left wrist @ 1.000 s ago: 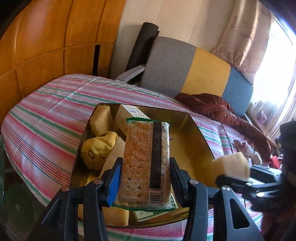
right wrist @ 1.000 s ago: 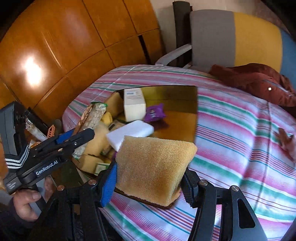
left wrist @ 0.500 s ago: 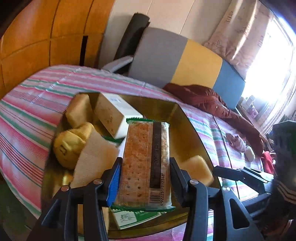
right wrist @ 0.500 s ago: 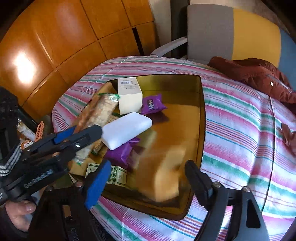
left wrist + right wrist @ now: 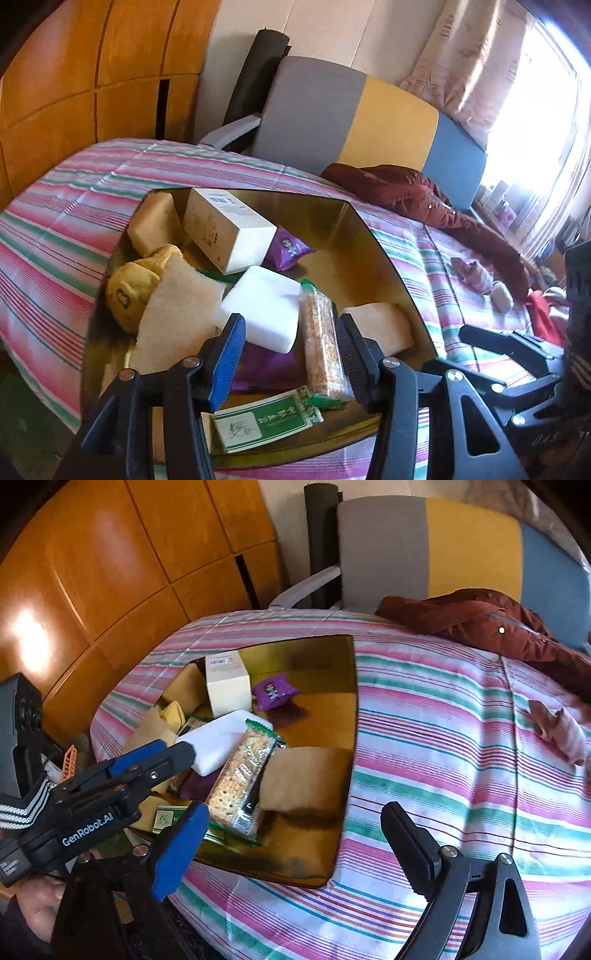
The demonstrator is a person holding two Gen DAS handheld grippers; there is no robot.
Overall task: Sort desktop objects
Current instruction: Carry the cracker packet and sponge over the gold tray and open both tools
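The gold tray (image 5: pixel 373 240) (image 5: pixel 349 686) sits on the striped cloth and holds several items. Inside it, a cracker pack (image 5: pixel 321 347) (image 5: pixel 240 775) stands on edge and leans on a tan sponge (image 5: pixel 376 325) (image 5: pixel 306 779). The jaws of my left gripper (image 5: pixel 290 321) (image 5: pixel 173 766) are opening. The pack is between them, touching the black finger, while the blue pad (image 5: pixel 225 354) stands apart from it. My right gripper (image 5: pixel 295 812) (image 5: pixel 454 347) hangs above the tray's near rim. Its jaws are still opening wide, with nothing between them.
Also in the tray are a white box (image 5: pixel 225 232), a purple sachet (image 5: pixel 288 251), a white block (image 5: pixel 266 310), a yellow plush (image 5: pixel 129 288), another sponge (image 5: pixel 177 317) and a green packet (image 5: pixel 262 421). A red-brown jacket (image 5: pixel 480 624) and a chair (image 5: pixel 424 542) lie beyond.
The right jaws spread and the sponge dropped into the tray. The left jaws loosened, and the cracker pack tipped from flat between the pads onto its edge in the tray.
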